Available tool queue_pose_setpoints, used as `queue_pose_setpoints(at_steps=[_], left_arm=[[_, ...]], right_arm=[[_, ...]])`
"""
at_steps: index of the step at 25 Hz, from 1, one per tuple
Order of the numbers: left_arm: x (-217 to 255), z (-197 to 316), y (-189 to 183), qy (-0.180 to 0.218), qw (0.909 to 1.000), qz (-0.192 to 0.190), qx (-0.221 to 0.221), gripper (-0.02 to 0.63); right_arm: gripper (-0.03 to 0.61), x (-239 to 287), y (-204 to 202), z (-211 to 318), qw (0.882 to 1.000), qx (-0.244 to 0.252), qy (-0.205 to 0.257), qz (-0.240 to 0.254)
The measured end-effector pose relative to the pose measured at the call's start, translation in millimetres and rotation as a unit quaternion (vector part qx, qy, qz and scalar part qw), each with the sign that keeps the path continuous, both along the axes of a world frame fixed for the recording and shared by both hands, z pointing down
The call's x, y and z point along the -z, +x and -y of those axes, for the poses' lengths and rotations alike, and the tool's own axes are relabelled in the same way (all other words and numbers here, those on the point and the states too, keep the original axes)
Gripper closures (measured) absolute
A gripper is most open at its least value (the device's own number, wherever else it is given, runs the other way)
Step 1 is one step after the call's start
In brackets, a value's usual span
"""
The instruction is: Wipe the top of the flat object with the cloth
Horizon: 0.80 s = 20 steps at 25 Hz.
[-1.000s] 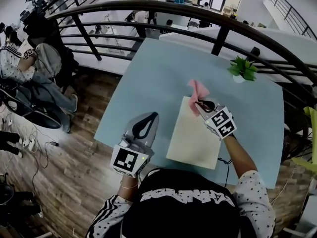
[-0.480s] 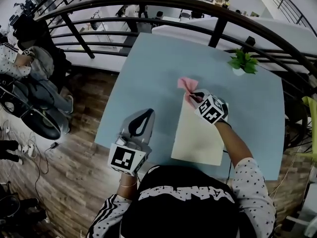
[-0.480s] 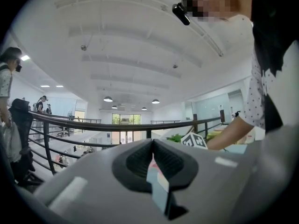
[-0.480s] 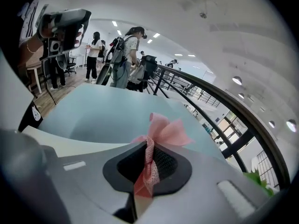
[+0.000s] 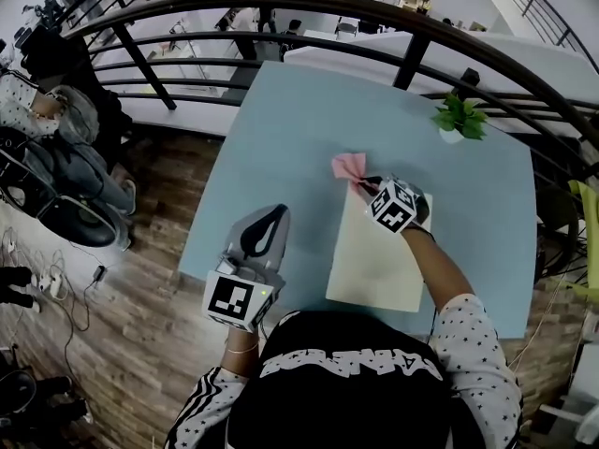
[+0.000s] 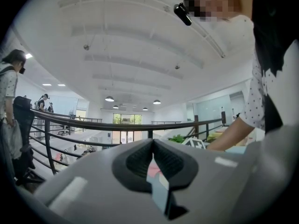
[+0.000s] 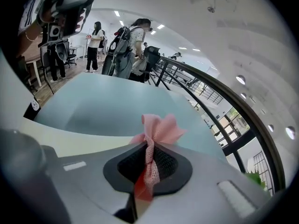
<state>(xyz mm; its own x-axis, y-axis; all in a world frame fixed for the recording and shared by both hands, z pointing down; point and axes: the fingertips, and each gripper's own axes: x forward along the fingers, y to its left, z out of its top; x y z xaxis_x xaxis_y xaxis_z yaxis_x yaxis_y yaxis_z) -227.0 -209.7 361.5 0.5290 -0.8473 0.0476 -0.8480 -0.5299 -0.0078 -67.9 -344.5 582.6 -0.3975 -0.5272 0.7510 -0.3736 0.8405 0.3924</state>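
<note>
A cream flat board lies on the light blue table. My right gripper is shut on a pink cloth, which bunches out past the jaws at the board's far left corner. In the right gripper view the cloth fans out above the closed jaws, with the board at lower left. My left gripper hovers near the table's left front edge, jaws shut with nothing between them. In the left gripper view its jaws meet in a line.
A small green potted plant stands at the table's far right. A dark curved railing runs behind the table. People and chairs occupy the wooden floor at left, with cables on the floor.
My right gripper has carried the pink cloth away from me and leftward along the board, reaching its far left corner. The left gripper has stayed almost still.
</note>
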Motion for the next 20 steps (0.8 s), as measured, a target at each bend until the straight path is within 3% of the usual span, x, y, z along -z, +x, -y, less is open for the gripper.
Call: queue_pose_setpoints(at_steps=[20], left_arm=[[1.9,-17.8,15.2,0.003,0.9999,0.003,-0.014,0.614]], right_arm=[[0.563,0.2,-13.6,-56.0,0.999,0.026,-0.025,0.025]])
